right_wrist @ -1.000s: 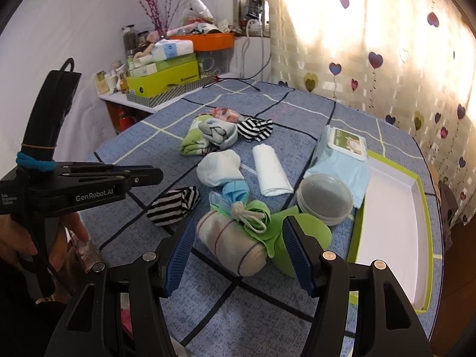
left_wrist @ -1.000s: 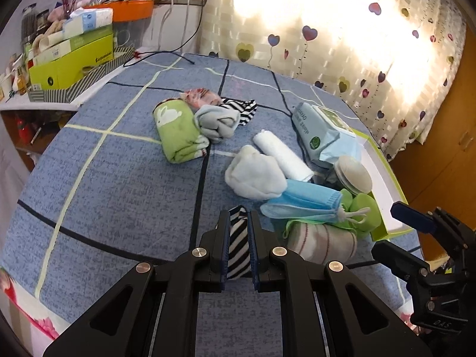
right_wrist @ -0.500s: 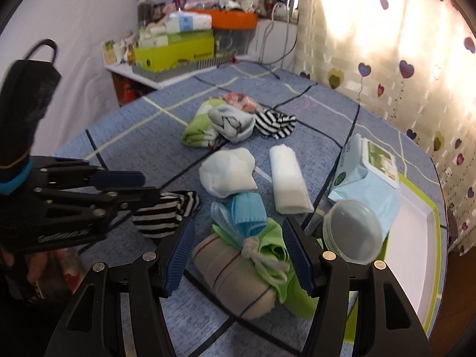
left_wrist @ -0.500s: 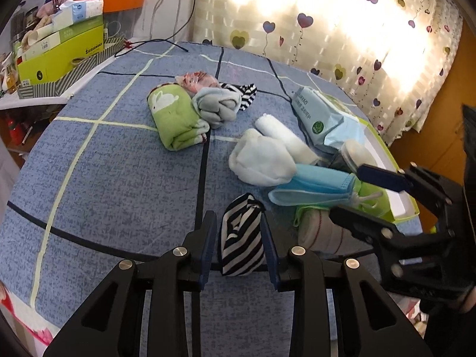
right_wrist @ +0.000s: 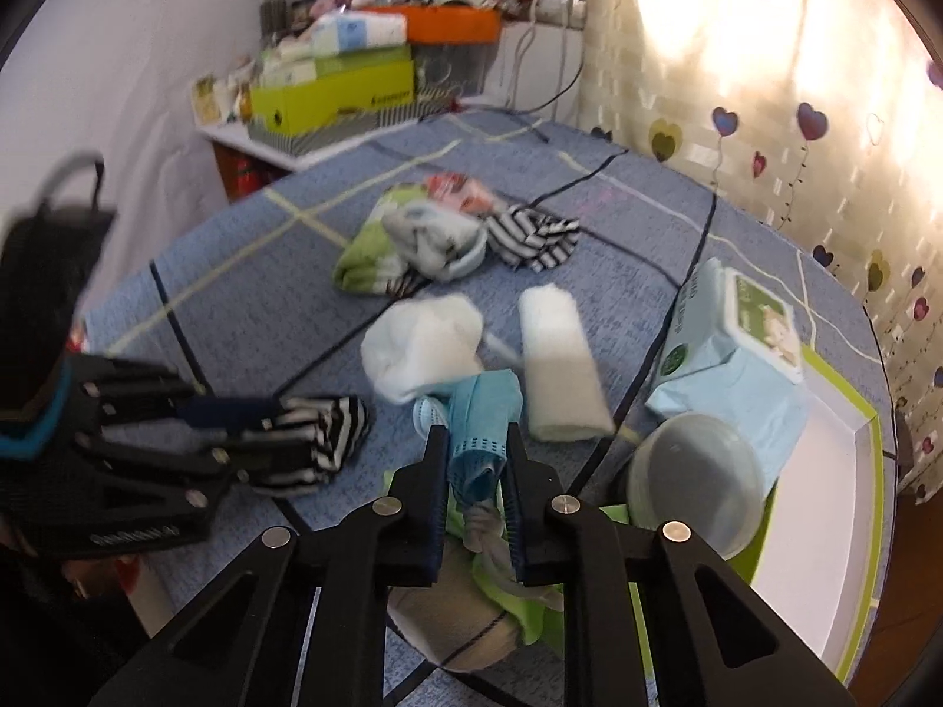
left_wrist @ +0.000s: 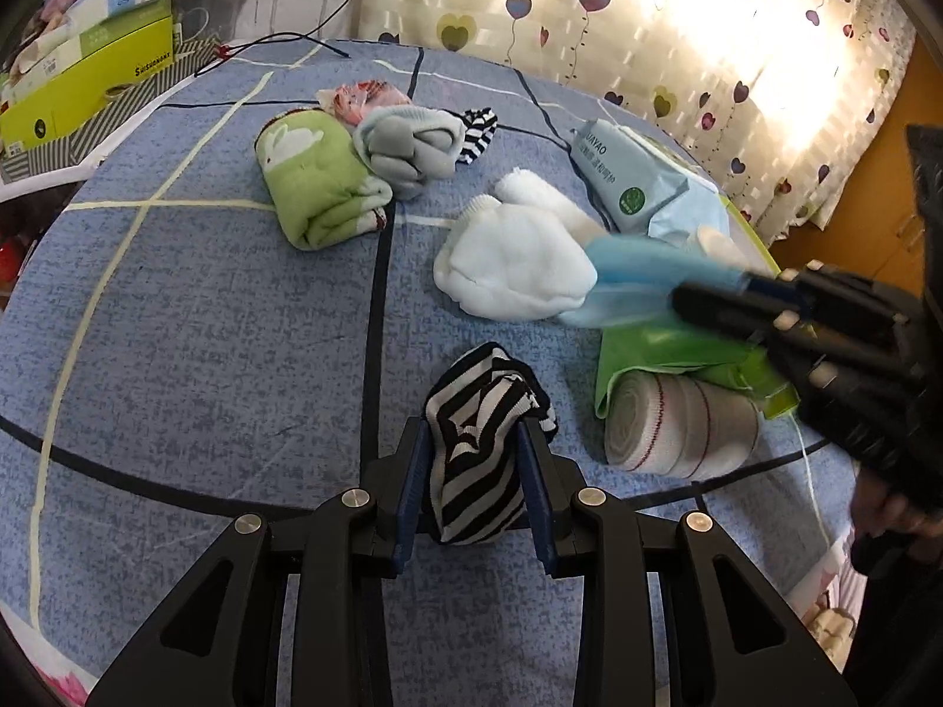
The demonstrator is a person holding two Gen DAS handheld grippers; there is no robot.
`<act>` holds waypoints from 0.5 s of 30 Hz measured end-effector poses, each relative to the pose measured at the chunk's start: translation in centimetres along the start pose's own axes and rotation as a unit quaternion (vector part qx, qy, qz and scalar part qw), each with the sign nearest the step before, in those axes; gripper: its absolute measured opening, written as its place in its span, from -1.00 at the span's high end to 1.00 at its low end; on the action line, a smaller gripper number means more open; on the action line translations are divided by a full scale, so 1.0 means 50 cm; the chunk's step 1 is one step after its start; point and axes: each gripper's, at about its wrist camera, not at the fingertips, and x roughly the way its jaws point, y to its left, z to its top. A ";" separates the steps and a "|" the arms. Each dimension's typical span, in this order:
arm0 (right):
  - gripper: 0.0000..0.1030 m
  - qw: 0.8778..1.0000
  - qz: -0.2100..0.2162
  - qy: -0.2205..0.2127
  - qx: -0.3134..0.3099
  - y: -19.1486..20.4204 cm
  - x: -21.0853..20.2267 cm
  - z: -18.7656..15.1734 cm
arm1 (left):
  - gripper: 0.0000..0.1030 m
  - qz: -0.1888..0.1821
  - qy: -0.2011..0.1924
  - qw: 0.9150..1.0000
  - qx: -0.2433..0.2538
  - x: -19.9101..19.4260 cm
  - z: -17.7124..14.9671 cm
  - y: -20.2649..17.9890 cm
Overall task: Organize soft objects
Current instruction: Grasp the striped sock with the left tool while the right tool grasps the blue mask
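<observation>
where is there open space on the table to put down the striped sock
The widest bare patch of blue tablecloth lies on the camera's left of the striped sock, below the green towel. A narrower gap runs between that towel and the white sock. Crowded: around the face mask, bandage roll and wipes pack.

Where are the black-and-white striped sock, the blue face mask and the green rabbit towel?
black-and-white striped sock (left_wrist: 475, 448): left wrist view, striped middle.
blue face mask (right_wrist: 484, 412): right wrist view, pleated front.
green rabbit towel (left_wrist: 315, 188): left wrist view, rolled top.
</observation>
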 end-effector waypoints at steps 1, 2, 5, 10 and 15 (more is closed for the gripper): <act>0.70 1.000 0.001 -0.007 0.007 -0.006 -0.008 0.003 | 0.38 -0.002 0.002 1.000 -0.001 0.003 0.000 0.002; 0.70 1.000 0.003 -0.014 0.015 -0.012 -0.017 0.006 | 0.38 0.001 0.003 1.000 -0.002 0.006 0.000 0.003; 0.70 0.999 0.009 -0.036 0.034 -0.029 -0.045 0.013 | 0.38 0.004 0.000 1.000 -0.004 0.009 0.000 0.005; 0.70 0.997 0.015 -0.051 0.049 -0.039 -0.069 0.017 | 0.38 0.005 -0.011 1.000 0.001 0.011 -0.003 0.005; 0.70 0.997 0.016 -0.056 0.053 -0.035 -0.078 0.015 | 0.40 0.007 -0.016 1.000 0.004 0.007 -0.011 0.002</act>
